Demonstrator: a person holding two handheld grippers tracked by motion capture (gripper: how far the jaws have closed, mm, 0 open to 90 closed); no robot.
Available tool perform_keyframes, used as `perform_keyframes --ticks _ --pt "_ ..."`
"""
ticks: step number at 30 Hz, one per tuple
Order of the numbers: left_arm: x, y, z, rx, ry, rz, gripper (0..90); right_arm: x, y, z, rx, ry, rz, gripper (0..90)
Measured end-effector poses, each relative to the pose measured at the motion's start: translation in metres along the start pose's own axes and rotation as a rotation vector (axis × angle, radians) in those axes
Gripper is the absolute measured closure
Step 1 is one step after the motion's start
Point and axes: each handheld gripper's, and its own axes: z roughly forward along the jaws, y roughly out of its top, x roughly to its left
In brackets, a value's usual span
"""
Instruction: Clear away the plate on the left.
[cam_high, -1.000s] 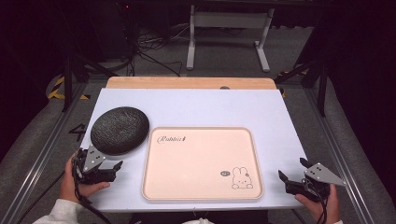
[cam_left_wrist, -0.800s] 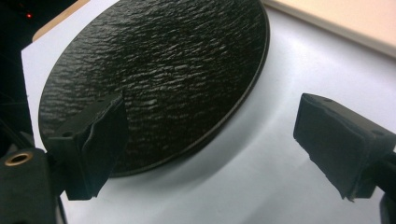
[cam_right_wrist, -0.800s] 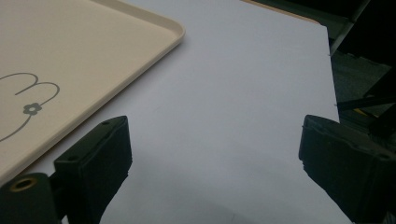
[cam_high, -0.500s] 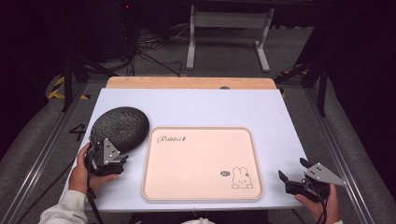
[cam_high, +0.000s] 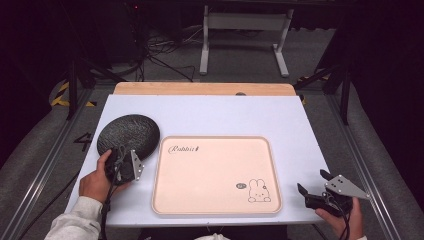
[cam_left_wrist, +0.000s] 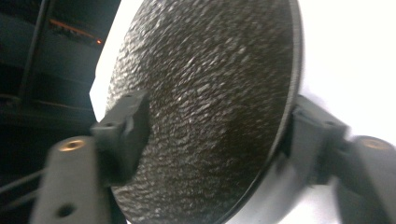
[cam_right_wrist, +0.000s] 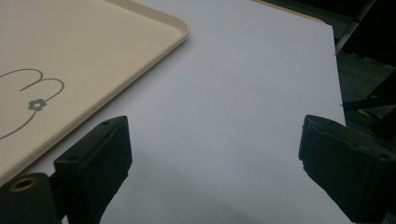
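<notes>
Black and rough-textured, the round plate (cam_high: 129, 136) lies on the white desk (cam_high: 225, 112) just left of the cream tray (cam_high: 215, 175), near the tray's far left corner. From the high view, the left tool (cam_high: 122, 162) sits at the plate's near edge, held by the person's left hand (cam_high: 95, 181), and overlaps the rim there. The right tool (cam_high: 312, 189) rests well to the right of the tray, off its near right corner by the desk's edge, with the right hand (cam_high: 345, 220) behind it. A small rabbit drawing (cam_high: 258, 191) marks the tray's near right corner.

In the left gripper view the plate (cam_left_wrist: 205, 107) looms large between the two jaws, one jaw over its pebbled top face and the other past its rim on the white side. The jaws stand apart, with the plate's edge between them; the picture is blurred, so whether either pad touches the plate is hard to say.

In the right gripper view the jaws are spread wide over bare desk (cam_right_wrist: 243, 93), gripping nothing. The tray (cam_right_wrist: 88, 56) lies to their left, its rounded corner and part of the rabbit outline (cam_right_wrist: 28, 100) in sight.
</notes>
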Motion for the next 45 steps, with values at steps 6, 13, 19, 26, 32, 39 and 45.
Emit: perform_keyframes --ticks 6,13,19,26,32,39,45 --pt "-0.008 0.010 0.006 0.024 0.023 0.096 61.1 0.002 0.000 0.001 0.006 0.010 -0.013 10.3" --pt "-0.008 0.021 0.007 -0.007 0.045 0.164 82.3 0.002 0.000 0.001 0.008 0.012 -0.014 10.3" --pt "0.001 0.022 0.005 -0.074 0.083 0.128 86.5 0.002 -0.001 0.001 0.007 0.014 -0.014 10.3" --pt "0.003 0.026 0.004 -0.057 0.079 0.135 86.7 0.002 -0.001 0.001 0.009 0.015 -0.016 10.3" --pt "0.006 0.027 0.004 -0.069 0.073 0.120 86.8 0.002 -0.001 0.001 0.009 0.017 -0.016 10.3" --pt "0.008 0.027 0.003 -0.074 0.076 0.118 86.8 0.001 -0.001 0.001 0.010 0.019 -0.010 10.3" --pt "0.007 0.029 -0.001 -0.076 0.082 0.126 86.5 0.001 -0.001 0.001 0.009 0.018 -0.007 10.3"
